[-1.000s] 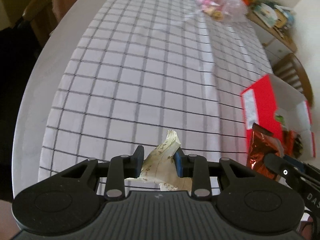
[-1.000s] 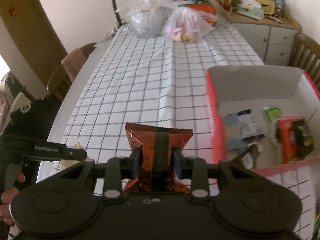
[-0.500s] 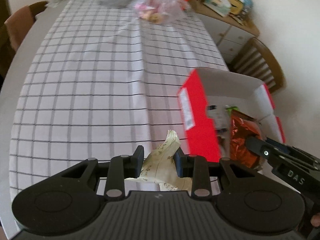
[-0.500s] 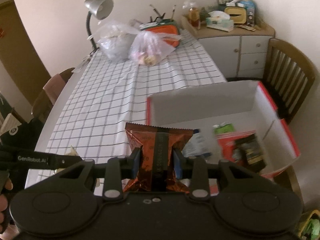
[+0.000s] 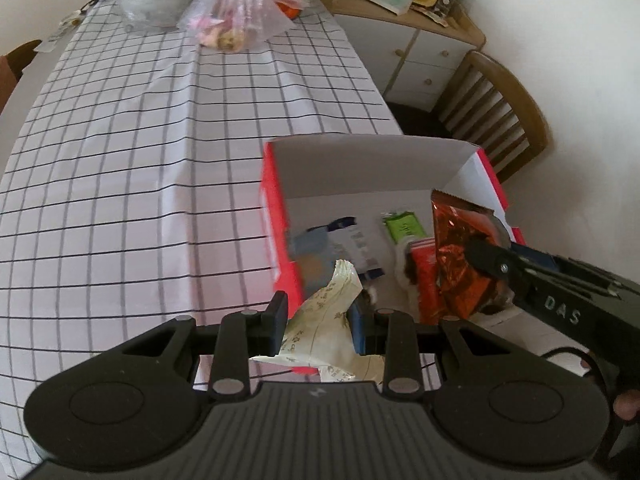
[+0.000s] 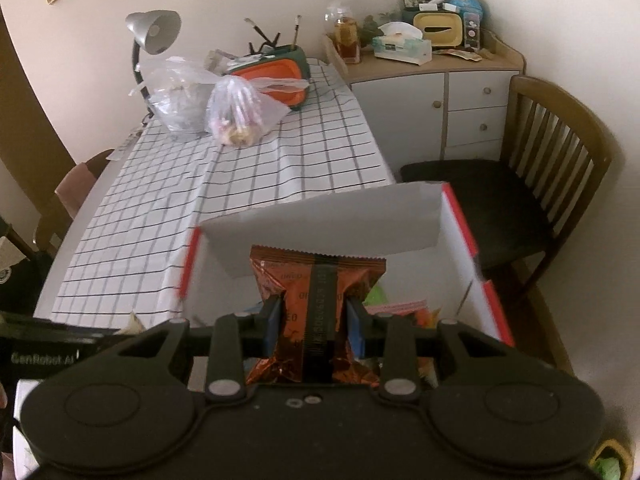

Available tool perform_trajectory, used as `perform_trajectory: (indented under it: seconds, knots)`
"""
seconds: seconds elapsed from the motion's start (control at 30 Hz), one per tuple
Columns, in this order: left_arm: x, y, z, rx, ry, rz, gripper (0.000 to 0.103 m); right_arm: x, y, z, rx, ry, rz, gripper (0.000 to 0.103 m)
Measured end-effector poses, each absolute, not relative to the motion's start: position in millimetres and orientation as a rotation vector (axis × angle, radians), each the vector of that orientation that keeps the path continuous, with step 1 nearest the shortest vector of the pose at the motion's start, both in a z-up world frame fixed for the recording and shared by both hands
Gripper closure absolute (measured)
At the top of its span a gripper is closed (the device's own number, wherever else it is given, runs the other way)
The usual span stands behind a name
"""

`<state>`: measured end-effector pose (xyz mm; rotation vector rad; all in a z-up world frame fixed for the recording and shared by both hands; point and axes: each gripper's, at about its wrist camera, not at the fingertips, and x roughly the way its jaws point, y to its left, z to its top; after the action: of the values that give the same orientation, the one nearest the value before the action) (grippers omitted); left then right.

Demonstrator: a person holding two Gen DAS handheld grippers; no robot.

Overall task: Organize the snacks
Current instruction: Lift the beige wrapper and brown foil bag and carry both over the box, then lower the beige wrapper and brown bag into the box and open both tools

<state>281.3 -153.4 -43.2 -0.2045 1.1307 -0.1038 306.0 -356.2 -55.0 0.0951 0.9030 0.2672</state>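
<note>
My left gripper (image 5: 319, 326) is shut on a crumpled cream snack wrapper (image 5: 328, 312) and hangs over the near left corner of a red cardboard box (image 5: 276, 216) with a white inside. In the right wrist view, my right gripper (image 6: 315, 327) is shut on a shiny orange-brown snack packet (image 6: 316, 280) held above the same box (image 6: 460, 220). That packet (image 5: 456, 248) and the right gripper's arm show at the right of the left wrist view. Several snack packs, a green one (image 5: 402, 226) among them, lie in the box.
The box sits near the right edge of a table with a checked cloth (image 5: 140, 160). Two clear plastic bags (image 6: 236, 112), an orange container (image 6: 276, 80) and a desk lamp (image 6: 152, 36) stand at the far end. A wooden chair (image 6: 552, 152) and a cluttered cabinet (image 6: 432, 92) are to the right.
Both grippers have moved right from above the checked cloth to above the red box, each keeping hold of its snack. The box now fills the middle of both views.
</note>
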Motion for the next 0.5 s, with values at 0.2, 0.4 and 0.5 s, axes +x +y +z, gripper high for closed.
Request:
perform_trajectory:
  seconds: [0.2,0.4,0.5]
  knots:
    - [301.0,-183.7,-57.4,-0.193,1.156,-0.096,0.072,339.5,-377.6,-68.8,0.086,0.931,0.251,0.071]
    - [321.7,-205.8,-75.0,-0.168,1.172,-0.075,0.072,376.0,-381.0,-85.8,0.068,0.976,0.253,0.071]
    - [333.5,-212.8,-82.5,-0.158,1.170,-0.063,0.072,388.3,-380.6,-95.4,0.068,1.000,0.261,0.072]
